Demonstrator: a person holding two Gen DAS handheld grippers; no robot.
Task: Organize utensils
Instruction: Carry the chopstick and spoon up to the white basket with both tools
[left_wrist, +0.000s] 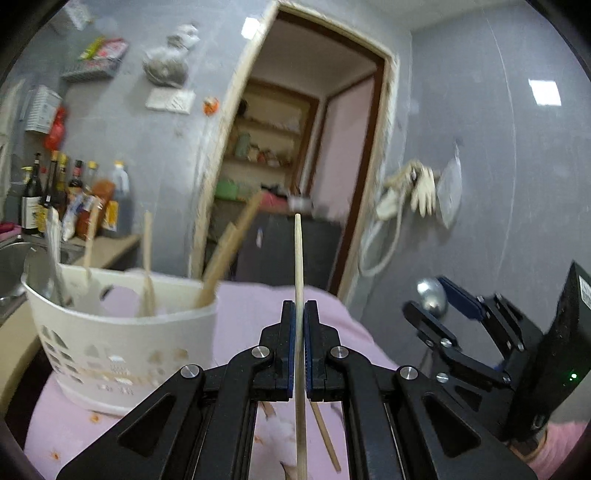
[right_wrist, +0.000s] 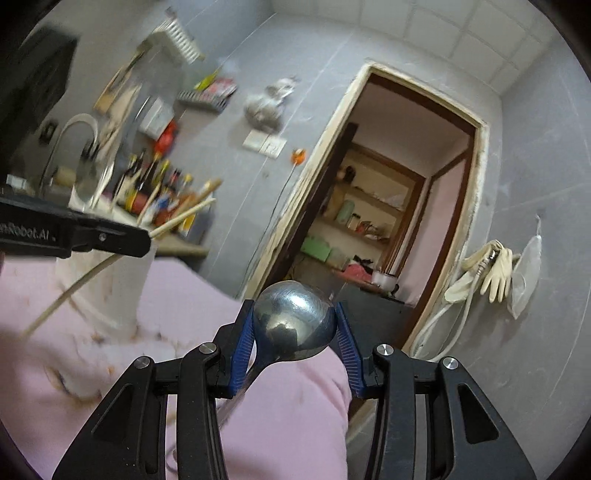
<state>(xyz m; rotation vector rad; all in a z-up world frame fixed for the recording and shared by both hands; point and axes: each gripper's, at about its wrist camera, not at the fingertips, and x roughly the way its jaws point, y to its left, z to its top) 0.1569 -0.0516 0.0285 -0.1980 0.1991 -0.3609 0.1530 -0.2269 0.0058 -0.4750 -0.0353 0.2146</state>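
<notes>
Over the pink cloth (left_wrist: 251, 314) that covers the table, I am holding both tongs lifted, each with a utensil in it, and the white perforated basket (left_wrist: 122, 332) is standing at my far left. It is already holding several wooden pieces and a pale spoon, all leaning against its rim.

Moving right, my left gripper (left_wrist: 300, 314) is pressing its jaws together on a single wooden chopstick (left_wrist: 298, 258), which is pointing straight ahead along the fingers. Another chopstick (left_wrist: 325, 435) is lying on the cloth beneath the tool, waiting its turn.

Further right, my right gripper (right_wrist: 295, 325) is cradling the bowl of a metal spoon (right_wrist: 295, 325) between its blue pads (right_wrist: 347, 350). The jaws are standing fairly wide, touching the bowl on either side, with the handle trailing down and back under the tool.

I judge this to be the carrying step: both pieces are picked up and not yet put away. The next move, as I see it, calls for swinging the chopstick leftward over the basket, tipping it end-down and letting go, then bringing the spoon across in the same way. The spoon's rounded bowl looks like a slippery hold, so I am thinking that a steady hand matters.
</notes>
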